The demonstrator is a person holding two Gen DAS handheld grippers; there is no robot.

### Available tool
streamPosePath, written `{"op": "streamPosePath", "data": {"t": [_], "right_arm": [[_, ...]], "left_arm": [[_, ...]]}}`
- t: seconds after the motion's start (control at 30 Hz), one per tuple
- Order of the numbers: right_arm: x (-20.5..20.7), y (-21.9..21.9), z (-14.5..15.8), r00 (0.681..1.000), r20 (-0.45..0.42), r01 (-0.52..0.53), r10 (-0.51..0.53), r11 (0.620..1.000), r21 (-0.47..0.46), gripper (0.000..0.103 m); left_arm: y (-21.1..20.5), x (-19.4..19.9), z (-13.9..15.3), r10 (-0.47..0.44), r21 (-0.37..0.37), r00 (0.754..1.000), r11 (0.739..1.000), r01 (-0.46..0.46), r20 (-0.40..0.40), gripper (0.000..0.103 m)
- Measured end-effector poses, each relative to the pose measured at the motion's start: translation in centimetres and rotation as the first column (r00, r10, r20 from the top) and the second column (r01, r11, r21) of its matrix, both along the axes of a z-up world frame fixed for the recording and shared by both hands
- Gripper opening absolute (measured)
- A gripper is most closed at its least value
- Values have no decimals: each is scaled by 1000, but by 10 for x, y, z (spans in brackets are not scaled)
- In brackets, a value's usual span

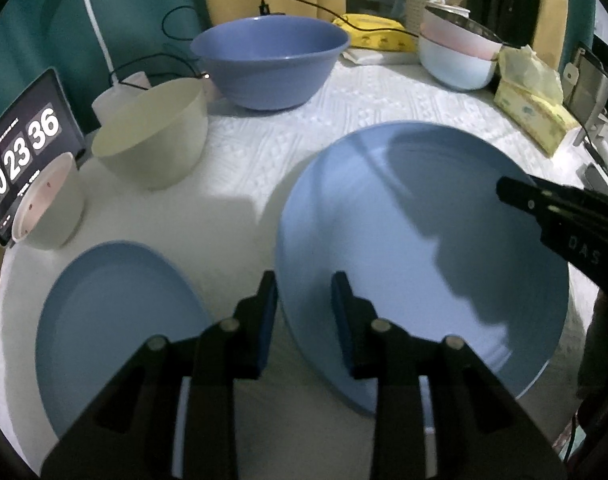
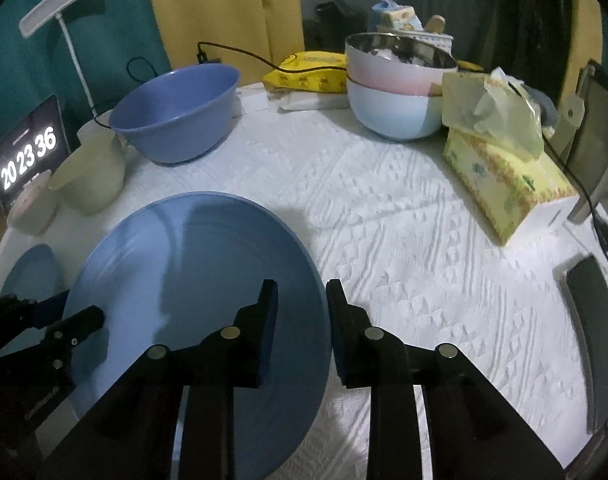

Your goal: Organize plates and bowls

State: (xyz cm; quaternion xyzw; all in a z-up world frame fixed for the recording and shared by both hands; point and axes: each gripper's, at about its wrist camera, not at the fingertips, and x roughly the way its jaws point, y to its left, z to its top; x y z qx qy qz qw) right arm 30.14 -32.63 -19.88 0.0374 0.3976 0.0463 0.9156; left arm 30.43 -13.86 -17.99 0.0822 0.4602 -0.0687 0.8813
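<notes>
We're looking at the big light-blue plate (image 1: 420,248), round and smooth, sitting on the white embossed tablecloth (image 2: 404,220). Our left gripper (image 1: 304,316) is straddling its left rim, jaws slightly spread, not pinching. Our right gripper (image 2: 300,320) is straddling the right rim, also a bit apart. A smaller blue plate (image 1: 116,320) is lying just left. Behind, a deep blue bowl (image 1: 270,60), a cream bowl (image 1: 156,136), and a clock screen (image 1: 22,160) reading "20 23 36".

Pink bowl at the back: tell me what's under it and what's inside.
The pink bowl is nested in a pale blue bowl. Its lining is shiny metal with something indistinct inside. The blue bowl's interior is covered.
</notes>
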Motion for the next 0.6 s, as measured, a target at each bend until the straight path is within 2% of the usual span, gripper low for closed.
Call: {"op": "streamPosePath", "data": {"t": [0.17,0.6], "right_arm": [[-1,5,-3,1000,-3,-7,7,1000,-23,30],[-6,29,-1,998,-16,-55,54,998,-22,30]], "left_arm": [[4,-1,-1,0,-8,1000,1000,-1,-9,30],[26,-6,1,38,-7,999,999,-38,-14,31]]}}
